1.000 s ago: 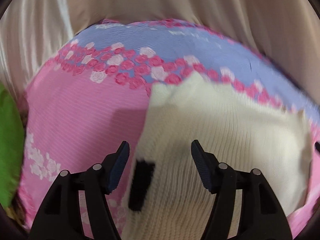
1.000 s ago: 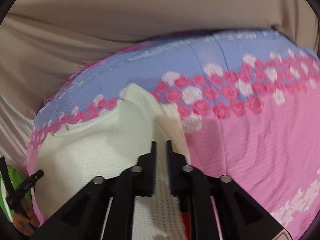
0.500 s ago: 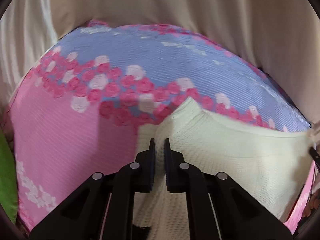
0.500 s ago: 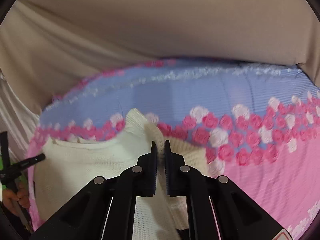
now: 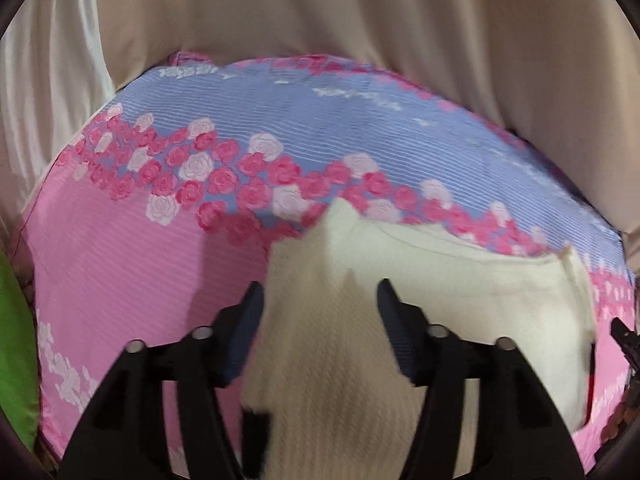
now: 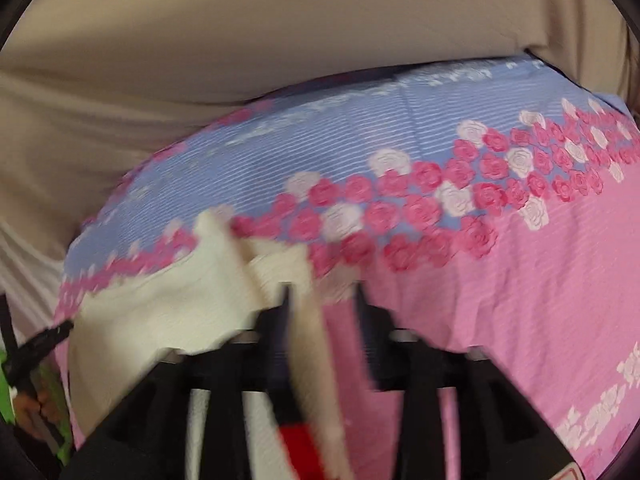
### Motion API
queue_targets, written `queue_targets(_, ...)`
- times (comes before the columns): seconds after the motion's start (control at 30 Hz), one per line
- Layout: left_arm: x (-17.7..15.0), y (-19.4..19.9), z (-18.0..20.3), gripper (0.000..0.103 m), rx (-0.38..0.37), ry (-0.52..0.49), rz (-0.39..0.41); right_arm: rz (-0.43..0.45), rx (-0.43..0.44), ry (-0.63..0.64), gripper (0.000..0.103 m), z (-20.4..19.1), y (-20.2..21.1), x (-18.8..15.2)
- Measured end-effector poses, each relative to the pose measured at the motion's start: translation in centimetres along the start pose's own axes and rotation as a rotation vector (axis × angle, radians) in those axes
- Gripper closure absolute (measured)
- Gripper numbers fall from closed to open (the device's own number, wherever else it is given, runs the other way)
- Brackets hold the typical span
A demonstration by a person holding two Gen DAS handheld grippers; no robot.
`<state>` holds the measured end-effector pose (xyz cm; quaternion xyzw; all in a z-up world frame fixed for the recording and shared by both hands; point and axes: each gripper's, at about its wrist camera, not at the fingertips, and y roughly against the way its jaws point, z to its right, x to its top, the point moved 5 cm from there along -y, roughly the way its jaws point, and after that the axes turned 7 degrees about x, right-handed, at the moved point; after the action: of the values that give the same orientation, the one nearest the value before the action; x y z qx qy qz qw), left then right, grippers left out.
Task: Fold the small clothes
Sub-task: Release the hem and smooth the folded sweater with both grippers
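Note:
A cream knit garment (image 5: 460, 280) lies flat on a pink and blue rose-print sheet (image 5: 120, 280). My left gripper (image 5: 320, 304) hovers over the garment's upper left part. Its jaws are opening and the pads stand apart from the knit below them. In the blurred right wrist view, my right gripper (image 6: 322, 304) is over the garment's (image 6: 160, 300) right edge. Its jaws are opening too. A strip of cream cloth runs loosely between them, close to the left finger (image 6: 284, 312). A red patch (image 6: 296, 440) shows low by that edge.
Beige draped cloth (image 5: 320, 20) rises behind the sheet. Something green (image 5: 12, 340) sits at the sheet's left side. The right gripper's tip (image 5: 624, 336) pokes in at the left view's right edge. The left gripper (image 6: 40, 340) and a hand (image 6: 28, 408) show at the right view's left edge.
Half a second ago both grippers were shut on the knit near its top corners. Now both have let go and their jaws stand apart. The garment lies flatter on the sheet.

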<state>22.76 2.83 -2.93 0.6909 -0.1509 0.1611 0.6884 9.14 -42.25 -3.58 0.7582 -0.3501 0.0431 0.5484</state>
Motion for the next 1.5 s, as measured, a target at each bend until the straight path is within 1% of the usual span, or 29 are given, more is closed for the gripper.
queue_targets(0.03, -0.5, 0.2, 0.4, 0.043, -0.004, -0.006, -0.003, 0.001, -0.001, 0.016, 0.040, -0.6, 0.1, -0.4)
queue_targets(0.13, -2.1, -0.4, 1.5, 0.043, 0.001, -0.010, -0.038, -0.041, -0.025, 0.099, 0.040, -3.1, -1.9, -1.2)
queue_targets(0.17, -2.6, -0.7, 1.7, 0.043, 0.016, -0.009, -0.048, -0.063, -0.041, 0.119, 0.047, -3.6, -3.0, -1.3)
queue_targets(0.2, -2.9, -0.7, 1.7, 0.043, 0.026, -0.011, -0.045, -0.083, -0.043, 0.124, 0.059, -3.8, -3.6, -1.5)
queue_targets(0.23, -3.2, -0.4, 1.8, 0.043, 0.030, -0.015, -0.040, -0.122, -0.029, 0.112, 0.097, -3.7, -4.8, -1.6)
queue_targets(0.27, -3.5, -0.1, 1.7, 0.043, 0.031, -0.021, -0.040, -0.137, -0.024, 0.091, 0.095, -3.6, -4.9, -1.7)
queue_targets(0.33, -4.0, 0.3, 1.2, 0.043, 0.025, -0.021, -0.039, -0.074, -0.012, 0.056, 0.096, -2.7, -3.0, -1.0)
queue_targets(0.4, -4.7, 0.4, 0.3, 0.043, 0.019, -0.008, -0.047, -0.051, -0.047, 0.030, 0.096, -1.1, -1.7, -0.9)
queue_targets(0.47, -5.4, 0.3, -0.1, 0.043, 0.014, 0.004, -0.055, -0.098, -0.079, -0.049, 0.096, 1.8, -2.6, -2.0)
queue_targets(0.53, -5.9, 1.1, -0.4, 0.043, 0.012, 0.012, -0.038, -0.128, -0.070, -0.073, 0.091, 2.6, -3.5, -3.2)
queue_targets(0.57, -6.1, 1.5, -0.5, 0.043, 0.012, 0.020, -0.030, -0.119, -0.069, -0.066, 0.083, 2.0, -3.1, -3.2)
queue_targets(0.6, -6.2, 2.2, -0.9, 0.043, 0.005, 0.039, -0.016, -0.105, -0.055, -0.062, 0.079, 1.3, -2.3, -3.1)
queue_targets(0.67, -6.9, 3.3, -2.4, 0.039, -0.012, 0.087, -0.006, -0.072, -0.006, -0.051, 0.056, 0.0, -0.1, -3.3)
queue_targets(0.7, -7.5, 3.8, -3.4, 0.035, -0.016, 0.112, -0.010, -0.053, -0.007, -0.047, 0.047, -0.1, 1.0, -3.6)
queue_targets(0.73, -8.0, 4.1, -4.1, 0.033, -0.017, 0.133, -0.016, -0.028, -0.019, -0.051, 0.034, 0.0, 2.8, -4.5)
queue_targets(0.77, -9.4, 4.4, -5.4, 0.033, -0.034, 0.172, -0.034, -0.021, -0.016, -0.062, 0.030, 0.4, 3.8, -5.6)
queue_targets(0.87, -12.6, 4.0, -7.0, 0.031, -0.076, 0.259, -0.110, -0.087, 0.049, -0.168, 0.029, 2.4, 4.9, -10.6)
queue_targets(0.97, -15.1, 2.7, -7.2, 0.031, -0.132, 0.363, -0.185, -0.144, 0.105, -0.283, 0.029, 3.8, 3.9, -14.8)
queue_targets(1.0, -15.4, 2.4, -7.0, 0.031, -0.142, 0.385, -0.202, -0.149, 0.117, -0.318, 0.029, 4.0, 3.5, -15.5)
queue_targets(1.07, -15.4, 1.7, -6.3, 0.031, -0.168, 0.414, -0.207, -0.100, 0.156, -0.378, 0.026, 4.0, 3.2, -15.5)
queue_targets(1.13, -15.0, 1.1, -5.9, 0.031, -0.170, 0.432, -0.211, -0.082, 0.254, -0.440, 0.026, 3.4, 2.3, -14.5)
queue_targets(1.17, -14.6, 0.9, -5.7, 0.034, -0.160, 0.437, -0.210, -0.082, 0.267, -0.459, 0.026, 3.3, 1.8, -14.3)
queue_targets(1.2, -14.2, 0.8, -5.4, 0.051, -0.170, 0.430, -0.215, -0.090, 0.271, -0.476, 0.026, 3.2, 1.2, -14.1)
queue_targets(1.23, -13.8, 0.6, -5.0, 0.069, -0.188, 0.417, -0.234, -0.071, 0.263, -0.481, 0.034, 2.9, 0.8, -13.6)
queue_targets(1.27, -13.6, 0.7, -4.8, 0.077, -0.209, 0.409, -0.255, -0.061, 0.267, -0.475, 0.074, 2.7, 0.8, -13.3)
queue_targets(1.3, -13.3, 1.2, -4.7, 0.082, -0.237, 0.414, -0.262, -0.073, 0.271, -0.477, 0.090, 2.5, 0.5, -13.1)
queue_targets(1.37, -13.1, 2.9, -4.9, 0.084, -0.239, 0.396, -0.237, -0.051, 0.288, -0.506, 0.090, 2.4, 1.4, -12.8)
queue_targets(1.43, -13.3, 4.8, -5.3, 0.086, -0.252, 0.349, -0.225, -0.018, 0.283, -0.461, 0.091, 2.3, 4.1, -12.6)
queue_targets(1.5, -14.8, 6.7, -5.7, 0.087, -0.259, 0.277, -0.251, -0.021, 0.283, -0.416, 0.092, 2.5, 7.0, -13.4)
